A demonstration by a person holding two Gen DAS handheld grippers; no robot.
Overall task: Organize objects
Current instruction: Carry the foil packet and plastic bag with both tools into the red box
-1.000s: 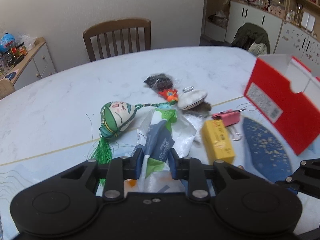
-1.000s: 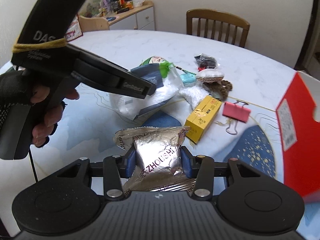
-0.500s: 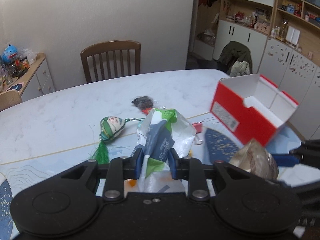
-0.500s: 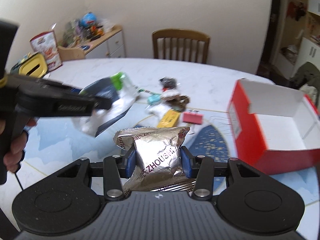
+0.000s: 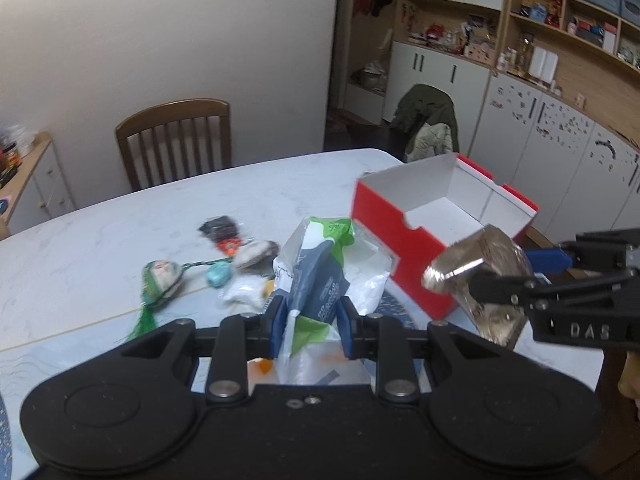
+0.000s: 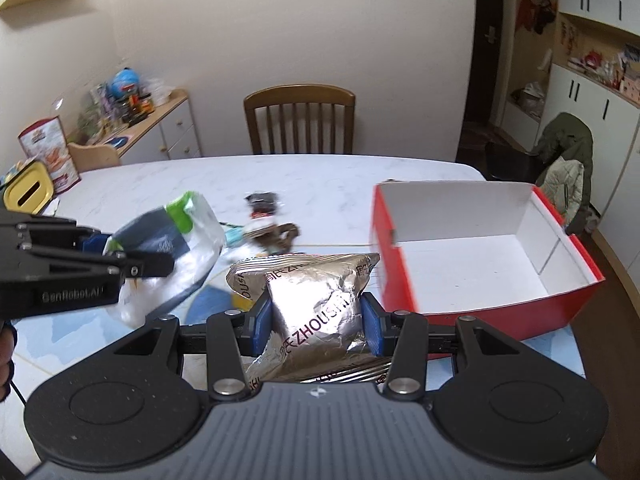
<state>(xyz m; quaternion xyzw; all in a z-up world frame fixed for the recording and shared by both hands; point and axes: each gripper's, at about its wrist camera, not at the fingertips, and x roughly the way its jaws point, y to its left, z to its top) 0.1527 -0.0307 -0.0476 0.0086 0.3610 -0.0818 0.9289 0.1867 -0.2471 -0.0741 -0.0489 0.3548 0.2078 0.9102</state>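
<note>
The left gripper [image 5: 310, 326] has its jaws clenched on a clear plastic bag [image 5: 320, 276] printed in grey-blue and green, held up above the table [image 5: 120, 232]. In the right wrist view this same bag [image 6: 168, 248] hangs at the left, lifted clear of the table surface.

The right gripper [image 6: 318, 322] has its jaws grasping a crinkled silver foil packet [image 6: 316, 300] with dark lettering, also carried in the air. From the left wrist view the packet [image 5: 480, 276] shows at the right, just in front of the near corner of the red box [image 5: 400, 240].

The red box is open at the top, white inside, and stands on the right part of the table; in the right wrist view its interior [image 6: 472, 264] shows nothing inside it.

On the table, left of the box and farther away than the two held items, lies a cluster of small things: a green tasselled pouch [image 5: 160, 280], a turquoise bead [image 5: 218, 274], a dark little bag [image 5: 218, 226] and a pale rounded purse [image 5: 252, 254]. They are blurred, so finer detail cannot be told.

A wooden chair [image 6: 300, 120] stands at the far side of the table.
</note>
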